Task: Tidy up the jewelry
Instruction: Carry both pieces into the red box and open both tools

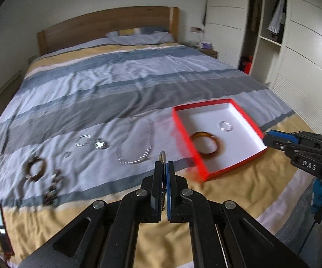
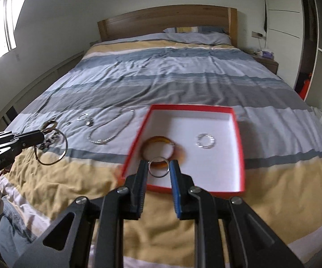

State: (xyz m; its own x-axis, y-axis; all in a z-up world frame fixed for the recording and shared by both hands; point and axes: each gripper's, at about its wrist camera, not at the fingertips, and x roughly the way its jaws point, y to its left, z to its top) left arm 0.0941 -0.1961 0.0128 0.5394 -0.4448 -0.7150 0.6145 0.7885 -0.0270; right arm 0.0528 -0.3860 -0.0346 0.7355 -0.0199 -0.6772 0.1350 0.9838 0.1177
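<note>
A red box (image 1: 232, 168) (image 2: 239, 134) with a white inside lies on the bed. It holds an amber bangle (image 1: 214, 150) (image 2: 182, 153) and a small silver bracelet (image 1: 225, 126) (image 2: 205, 141). My left gripper (image 1: 164, 167) (image 2: 42, 135) is shut on a thin gold hoop bangle (image 2: 52, 146), held above the bedspread left of the box. My right gripper (image 2: 158, 167) (image 1: 267, 137) is shut on a small silver ring (image 2: 158, 167) over the box's near edge. A silver necklace (image 1: 136, 147) (image 2: 111, 129) lies left of the box.
Several more pieces lie on the striped bedspread (image 1: 116, 78): silver bracelets (image 1: 82, 141), a brown bangle (image 1: 34, 168), dark beads (image 1: 52, 189). A wooden headboard (image 1: 107, 25) stands at the far end, white wardrobes (image 1: 306, 55) on the right.
</note>
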